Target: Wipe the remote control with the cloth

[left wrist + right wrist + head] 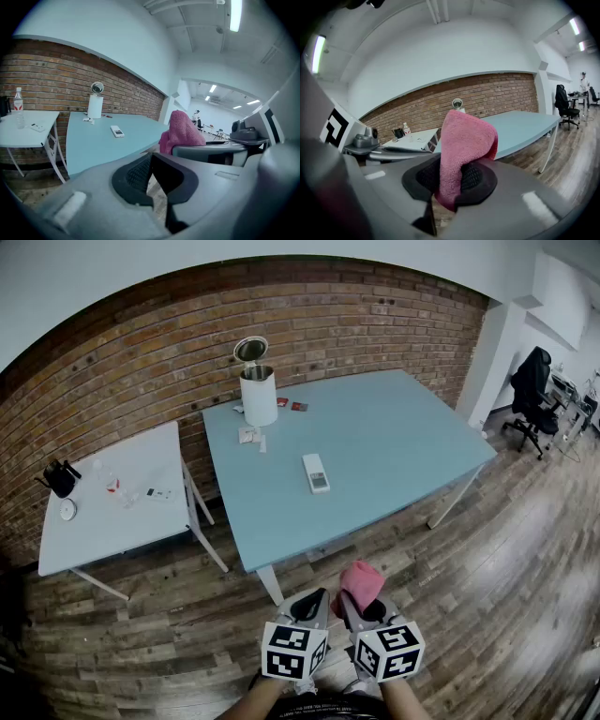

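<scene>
A white remote control (316, 472) lies near the middle of the light blue table (403, 427); it also shows small in the left gripper view (117, 131). My right gripper (349, 602) is shut on a folded pink cloth (361, 581), which stands up between its jaws (464, 150). My left gripper (315, 604) is shut with nothing in it (151, 180). Both grippers hang side by side over the wooden floor, short of the table's near edge. The pink cloth (180, 133) appears to the right in the left gripper view.
A white bin (257, 390) with its lid up and small packets (291, 405) stand at the blue table's far side. A smaller white table (94, 521) on the left carries a black kettle (59, 477) and small items. A black office chair (531, 390) stands far right by the brick wall.
</scene>
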### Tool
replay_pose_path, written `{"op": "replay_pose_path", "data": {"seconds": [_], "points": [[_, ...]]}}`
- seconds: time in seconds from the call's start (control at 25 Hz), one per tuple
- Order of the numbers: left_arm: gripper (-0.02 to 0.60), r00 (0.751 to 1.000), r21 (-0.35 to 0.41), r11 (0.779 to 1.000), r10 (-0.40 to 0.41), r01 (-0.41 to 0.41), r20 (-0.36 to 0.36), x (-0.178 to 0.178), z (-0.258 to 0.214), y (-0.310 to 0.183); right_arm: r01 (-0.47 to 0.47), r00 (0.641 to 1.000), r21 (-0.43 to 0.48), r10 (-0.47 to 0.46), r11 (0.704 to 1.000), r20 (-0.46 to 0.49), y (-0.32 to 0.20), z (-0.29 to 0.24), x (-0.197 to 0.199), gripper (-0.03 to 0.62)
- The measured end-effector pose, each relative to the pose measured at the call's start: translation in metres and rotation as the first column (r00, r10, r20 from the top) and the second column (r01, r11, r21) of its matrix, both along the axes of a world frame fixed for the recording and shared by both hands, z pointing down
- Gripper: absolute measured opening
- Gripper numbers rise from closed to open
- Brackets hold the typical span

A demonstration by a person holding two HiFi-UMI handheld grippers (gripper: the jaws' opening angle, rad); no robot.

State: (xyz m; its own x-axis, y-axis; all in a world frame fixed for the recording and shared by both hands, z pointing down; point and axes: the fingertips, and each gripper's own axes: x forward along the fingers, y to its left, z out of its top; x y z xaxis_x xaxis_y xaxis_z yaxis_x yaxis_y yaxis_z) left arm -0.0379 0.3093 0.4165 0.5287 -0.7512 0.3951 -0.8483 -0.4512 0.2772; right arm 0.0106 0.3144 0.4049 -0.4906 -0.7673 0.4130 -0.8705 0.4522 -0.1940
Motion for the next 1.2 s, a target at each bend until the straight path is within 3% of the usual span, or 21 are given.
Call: {"op": "replay_pose_path", "data": {"seconds": [0.36,0.72,0.92,1.2], "points": [[0.0,1.0,0.006,1.0,0.017,-0.017,-0.013,-0.014,0.0,-0.014,-0.018,0.998,0.011,0.019,1.0,-0.056,-0.015,0.0,-0.011,0.067],[0.0,1.0,-0.016,1.0,0.001,-0.001,0.011,-0.024,0.01,-0.035,-0.028,0.999,-0.014,0.027,1.0,-0.043,-0.035,0.012,-0.015,0.069],[0.0,0.999,-0.033,0.999,-0.018,0.019,0.033,-0.008,0.022,-0.055,-0.008,0.999,-0.025,0.007,1.0,-0.044,-0.053,0.022,-0.001,0.068],[0.0,0.994,-0.053,0.995,-0.084,0.087,0.063,0.022,0.027,-0.115,0.058,0.998,-0.038,-0.059,0.998,-0.027,-0.116,0.028,0.029,0.069]]}}
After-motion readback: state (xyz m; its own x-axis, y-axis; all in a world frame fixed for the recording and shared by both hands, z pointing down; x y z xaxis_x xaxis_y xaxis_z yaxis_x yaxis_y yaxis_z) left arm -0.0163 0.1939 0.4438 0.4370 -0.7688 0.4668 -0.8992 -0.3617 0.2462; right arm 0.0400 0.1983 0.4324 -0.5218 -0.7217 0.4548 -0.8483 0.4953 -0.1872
